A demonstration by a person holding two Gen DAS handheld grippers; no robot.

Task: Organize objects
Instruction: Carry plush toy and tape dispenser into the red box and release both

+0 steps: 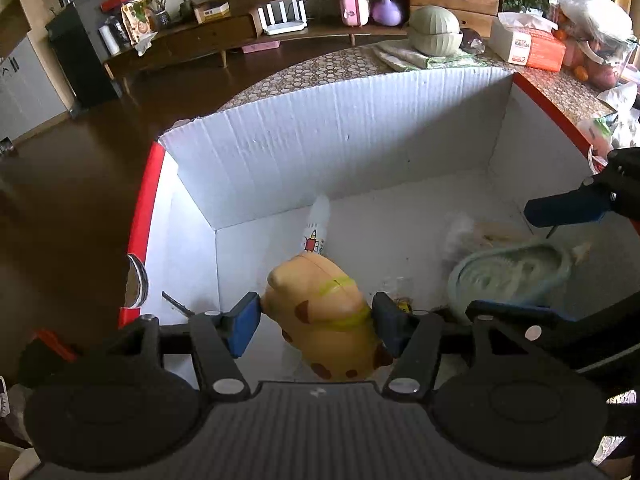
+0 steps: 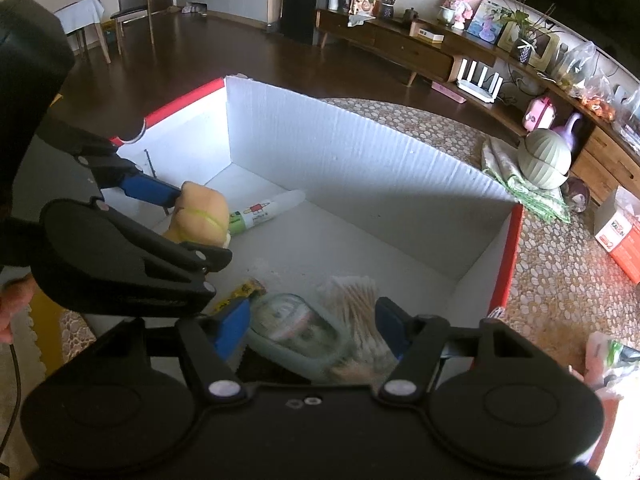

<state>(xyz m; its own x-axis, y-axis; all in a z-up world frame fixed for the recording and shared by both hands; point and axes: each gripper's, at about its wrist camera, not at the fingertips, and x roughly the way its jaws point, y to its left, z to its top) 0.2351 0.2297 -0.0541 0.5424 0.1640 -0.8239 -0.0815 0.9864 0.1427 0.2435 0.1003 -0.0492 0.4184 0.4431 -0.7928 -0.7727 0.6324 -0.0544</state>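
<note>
left tool [image 1: 316, 322] clamps the toy [image 1: 324, 312] low inside the box [image 1: 340, 136]; right tool [image 2: 312, 328] stands apart over the case [image 2: 296, 332]. set the toy down beside the tube [image 1: 316, 224] before letting go.

The orange-and-white tissue box [image 1: 528, 46] reads "KA…N" and a "2".

The pebble-patterned table [image 2: 560, 272] carries a white box [image 1: 340, 136] (red-edged), folded cloth [image 2: 528, 196], tissue carton [image 1: 528, 46].
</note>
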